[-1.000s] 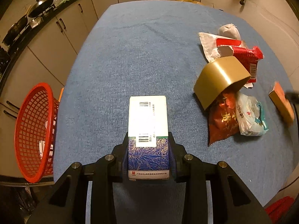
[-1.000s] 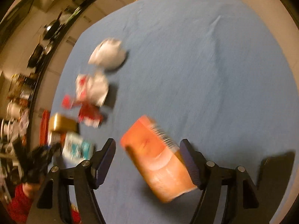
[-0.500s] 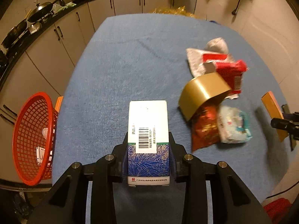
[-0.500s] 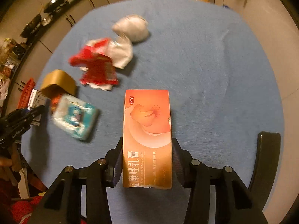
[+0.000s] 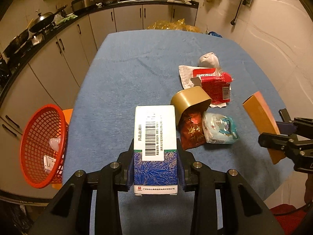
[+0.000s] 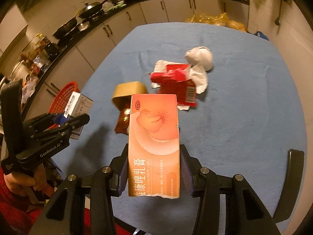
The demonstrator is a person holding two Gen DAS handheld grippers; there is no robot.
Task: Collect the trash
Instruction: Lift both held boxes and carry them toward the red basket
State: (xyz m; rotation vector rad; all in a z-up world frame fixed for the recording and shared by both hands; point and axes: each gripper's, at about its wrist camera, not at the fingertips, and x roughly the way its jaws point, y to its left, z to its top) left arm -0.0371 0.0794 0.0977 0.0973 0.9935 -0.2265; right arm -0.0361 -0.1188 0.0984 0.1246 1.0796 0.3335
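Observation:
My left gripper [image 5: 155, 168] is shut on a white and blue medicine box [image 5: 155, 137], held above the near edge of the blue table. My right gripper [image 6: 153, 174] is shut on an orange cream box [image 6: 154, 137], also held above the table; that box shows at the right of the left wrist view [image 5: 260, 117]. A red mesh basket [image 5: 42, 146] hangs off the table's left side with a few scraps inside. A gold tape roll [image 5: 190, 101], a red wrapper [image 5: 216, 87], a dark red packet [image 5: 191, 131], a tissue pack [image 5: 220, 130] and a crumpled white wad [image 5: 208, 59] lie on the table.
The blue cloth table [image 5: 137, 74] ends at kitchen cabinets [image 5: 58, 58] on the left and far side. A black chair back [image 6: 293, 176] stands at the table's right edge. The left gripper also shows in the right wrist view [image 6: 64, 121], next to the basket [image 6: 64, 96].
Both grippers have lifted and tilted up with their boxes, so more of the kitchen shows. The right gripper closed on the orange box, which stood loose between its fingers one second ago.

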